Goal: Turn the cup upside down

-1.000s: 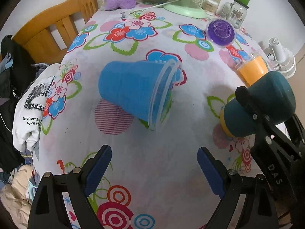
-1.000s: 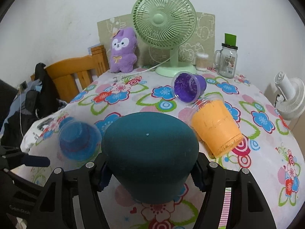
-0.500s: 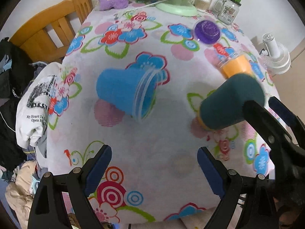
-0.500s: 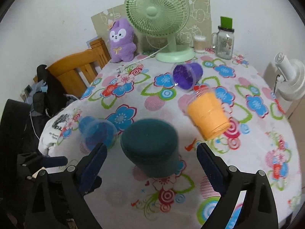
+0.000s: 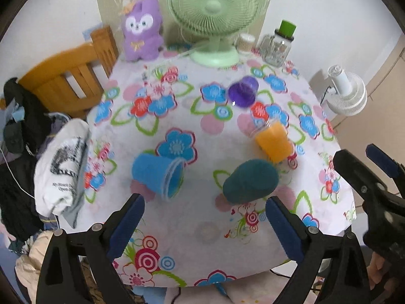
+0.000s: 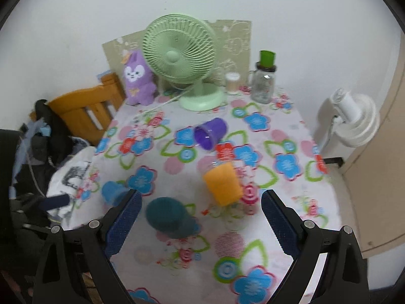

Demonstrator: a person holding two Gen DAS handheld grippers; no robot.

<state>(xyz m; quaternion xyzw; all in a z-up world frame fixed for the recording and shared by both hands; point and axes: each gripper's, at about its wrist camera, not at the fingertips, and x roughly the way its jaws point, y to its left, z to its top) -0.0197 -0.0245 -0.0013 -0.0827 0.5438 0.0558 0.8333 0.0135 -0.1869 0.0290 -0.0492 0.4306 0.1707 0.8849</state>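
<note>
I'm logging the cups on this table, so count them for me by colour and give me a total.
Dark teal cup, upside down: 1
Blue cup, on its side: 1
Orange cup, on its side: 1
Purple cup, on its side: 1
Total: 4 cups

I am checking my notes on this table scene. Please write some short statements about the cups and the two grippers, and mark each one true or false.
1. The dark teal plastic cup stands upside down on the flowered tablecloth. True.
2. The right gripper holds the teal cup. False: it is open and empty.
3. The light blue plastic cup lies on its side. True.
4. The purple plastic cup stands upright. False: it lies on its side.
5. The left gripper is shut. False: it is open.
</note>
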